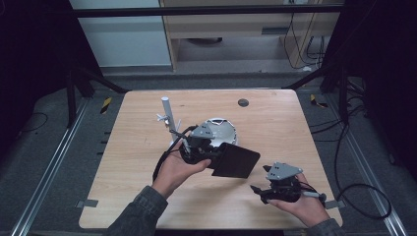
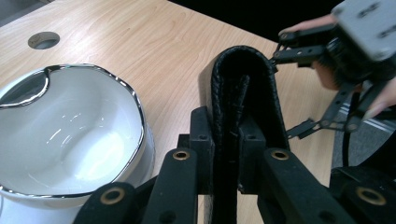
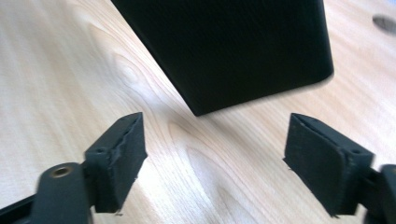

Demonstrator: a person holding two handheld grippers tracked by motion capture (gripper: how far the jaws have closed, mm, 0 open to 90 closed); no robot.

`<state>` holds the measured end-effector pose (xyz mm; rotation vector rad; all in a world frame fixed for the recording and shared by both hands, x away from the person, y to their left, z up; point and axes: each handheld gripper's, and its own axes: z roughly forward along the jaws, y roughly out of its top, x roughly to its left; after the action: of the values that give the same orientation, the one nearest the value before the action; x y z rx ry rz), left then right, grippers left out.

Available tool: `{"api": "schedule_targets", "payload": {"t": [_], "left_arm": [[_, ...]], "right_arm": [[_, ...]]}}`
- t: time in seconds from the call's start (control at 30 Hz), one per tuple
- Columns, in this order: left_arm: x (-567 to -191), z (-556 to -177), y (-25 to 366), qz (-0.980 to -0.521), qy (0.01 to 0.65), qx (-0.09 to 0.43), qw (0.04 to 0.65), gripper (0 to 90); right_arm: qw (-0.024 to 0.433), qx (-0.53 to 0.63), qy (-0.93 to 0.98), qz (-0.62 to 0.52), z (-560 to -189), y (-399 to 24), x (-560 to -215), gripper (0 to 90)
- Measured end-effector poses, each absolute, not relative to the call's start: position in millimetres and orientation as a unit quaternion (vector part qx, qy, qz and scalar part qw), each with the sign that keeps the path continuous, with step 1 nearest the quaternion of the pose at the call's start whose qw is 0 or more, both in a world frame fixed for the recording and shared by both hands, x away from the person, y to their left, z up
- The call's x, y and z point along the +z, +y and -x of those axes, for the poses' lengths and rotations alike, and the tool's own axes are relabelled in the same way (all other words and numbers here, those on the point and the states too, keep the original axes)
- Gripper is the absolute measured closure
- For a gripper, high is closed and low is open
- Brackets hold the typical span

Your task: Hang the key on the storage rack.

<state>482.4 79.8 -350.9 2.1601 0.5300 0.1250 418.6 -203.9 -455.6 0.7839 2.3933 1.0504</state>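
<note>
Over table, left gripper clamping wallet

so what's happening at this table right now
A person works at a wooden table with a handheld claw in each hand. The left claw is shut on a black folded case, holding it up beside a white bowl. The right claw is open and empty, pointed at the case from nearby. A small white stand sits left of the bowl.
</note>
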Motion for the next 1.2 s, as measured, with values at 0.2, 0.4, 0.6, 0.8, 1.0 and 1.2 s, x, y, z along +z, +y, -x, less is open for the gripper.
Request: {"api": "schedule_targets", "payload": {"t": [0.2, 0.4, 0.6, 0.8, 1.0, 1.2], "left_arm": [[-346, -482, 84, -0.871, 0.218, 0.055, 0.437, 80.2], [-337, -480, 86, -0.873, 0.218, 0.06, 0.431, 80.1], [-329, -480, 87, -0.875, 0.221, 0.062, 0.425, 80.1], [-326, -479, 88, -0.877, 0.225, 0.065, 0.418, 80.1], [-320, -479, 90, -0.877, 0.229, 0.068, 0.417, 80.1], [-311, -478, 91, -0.876, 0.23, 0.072, 0.418, 80.0]], "right_arm": [[0.205, 0.376, 0.839, -0.336, -429, -212, -473, 13.1], [0.201, 0.381, 0.819, -0.379, -436, -219, -491, 10.4], [0.194, 0.371, 0.812, -0.406, -441, -221, -501, 7.1], [0.194, 0.359, 0.815, -0.412, -442, -216, -507, 6.2], [0.192, 0.351, 0.817, -0.415, -444, -214, -510, 5.5], [0.19, 0.347, 0.817, -0.419, -443, -215, -511, 5.0]]}}
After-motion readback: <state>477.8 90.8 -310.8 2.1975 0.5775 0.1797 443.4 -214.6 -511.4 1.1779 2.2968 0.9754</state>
